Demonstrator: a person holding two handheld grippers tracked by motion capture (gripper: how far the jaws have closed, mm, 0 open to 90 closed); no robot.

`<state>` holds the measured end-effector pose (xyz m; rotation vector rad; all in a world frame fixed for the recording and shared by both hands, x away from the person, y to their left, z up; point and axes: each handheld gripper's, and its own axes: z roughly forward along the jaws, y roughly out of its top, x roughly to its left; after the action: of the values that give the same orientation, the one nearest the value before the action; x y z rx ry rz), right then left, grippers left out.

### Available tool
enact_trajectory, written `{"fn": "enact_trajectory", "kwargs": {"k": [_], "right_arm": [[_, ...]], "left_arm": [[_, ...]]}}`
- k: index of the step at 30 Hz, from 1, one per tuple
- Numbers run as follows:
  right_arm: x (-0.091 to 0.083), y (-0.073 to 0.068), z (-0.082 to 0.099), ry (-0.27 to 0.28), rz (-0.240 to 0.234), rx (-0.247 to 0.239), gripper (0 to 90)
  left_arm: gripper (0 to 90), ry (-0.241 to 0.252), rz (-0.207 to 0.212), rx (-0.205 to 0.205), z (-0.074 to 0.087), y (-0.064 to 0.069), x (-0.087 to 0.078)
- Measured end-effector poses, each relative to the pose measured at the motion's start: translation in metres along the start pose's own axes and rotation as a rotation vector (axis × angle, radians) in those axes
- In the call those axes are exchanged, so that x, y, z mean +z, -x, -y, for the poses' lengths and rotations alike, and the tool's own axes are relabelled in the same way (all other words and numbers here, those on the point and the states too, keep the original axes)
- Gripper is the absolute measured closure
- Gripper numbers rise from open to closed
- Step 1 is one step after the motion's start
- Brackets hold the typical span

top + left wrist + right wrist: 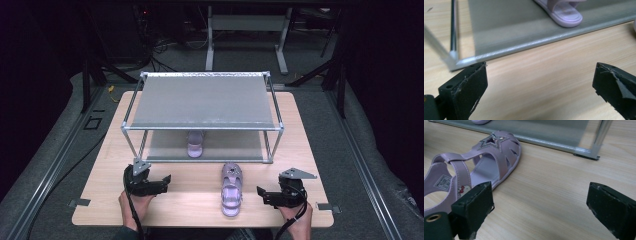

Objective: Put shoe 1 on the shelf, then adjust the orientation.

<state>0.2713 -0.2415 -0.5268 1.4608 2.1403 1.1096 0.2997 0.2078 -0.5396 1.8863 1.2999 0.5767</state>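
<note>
1. I see the purple sandal (231, 189) on the table (200, 200), in front of the rack (202, 100), its long axis running toward the rack, toe forward.
2. It lies between my grippers, nearer my right gripper (267, 196), just to that gripper's left.
3. Both my right gripper and my left gripper (161, 183) stand spread wide, holding nothing.
4. The insole label (442, 181) is too small to read.

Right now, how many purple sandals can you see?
2. One sandal lies on the table in front of the rack, between the grippers. The other sandal sits on the rack's bottom shelf, partly hidden by the top shelf.
</note>
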Motion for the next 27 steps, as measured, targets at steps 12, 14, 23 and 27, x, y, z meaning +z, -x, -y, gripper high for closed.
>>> {"fn": "enact_trajectory", "kwargs": {"k": [12,14,23,27], "right_arm": [[0.007,-0.026,-0.01,-0.001,-0.098,-0.039,6.3],[0.008,-0.033,-0.012,-0.003,-0.09,-0.051,6.2],[0.025,-0.056,-0.014,-0.051,-0.15,-0.086,7.5],[0.031,-0.059,-0.011,-0.086,-0.121,-0.101,11.4]], "left_arm": [[0.0,-0.027,-0.033,-0.011,0.022,-0.014,-0.015],[0.0,-0.029,-0.035,-0.018,0.025,-0.016,-0.017],[0.0,-0.033,-0.026,-0.025,0.029,-0.016,-0.018],[0.0,-0.036,-0.019,-0.025,0.03,-0.014,-0.017]]}}
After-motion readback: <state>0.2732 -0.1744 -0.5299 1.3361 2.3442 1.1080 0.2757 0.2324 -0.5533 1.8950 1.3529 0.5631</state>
